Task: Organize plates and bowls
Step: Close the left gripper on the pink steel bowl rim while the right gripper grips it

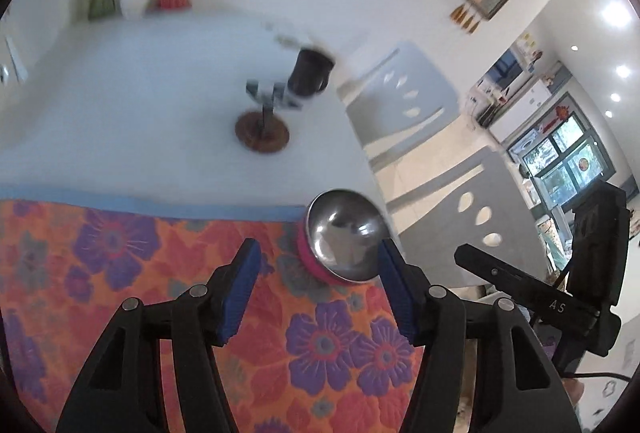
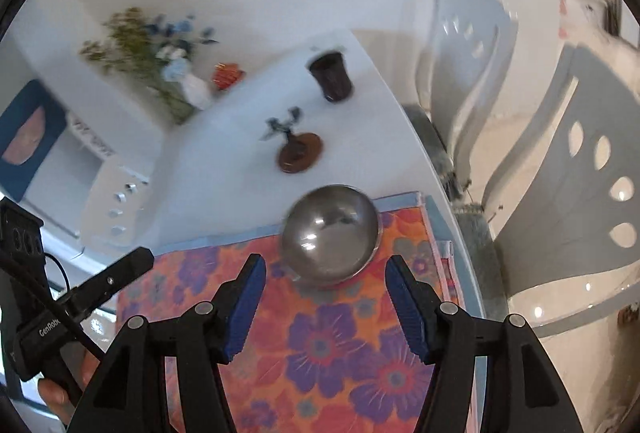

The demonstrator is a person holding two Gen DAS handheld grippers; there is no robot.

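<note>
Now both claws released, nothing btwn pads. Left claw (image 1: 316,265), right claw (image 2: 324,273) hang over floral mat (image 1: 120,273) on worktop (image 1: 140,93). Steel bowl (image 1: 344,233) just ahead of claws, nested in pink bowl (image 1: 310,257) at mat's far edge, prob stacked to save space. No plates visible.

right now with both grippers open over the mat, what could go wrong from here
1. The steel bowl sits near the floral mat's far corner, close to the table edge; a nudge from the right gripper could push it off.
2. In the left wrist view the bowl appears to sit on a pink piece, so gripping only the rim with the left gripper may separate them.
</note>
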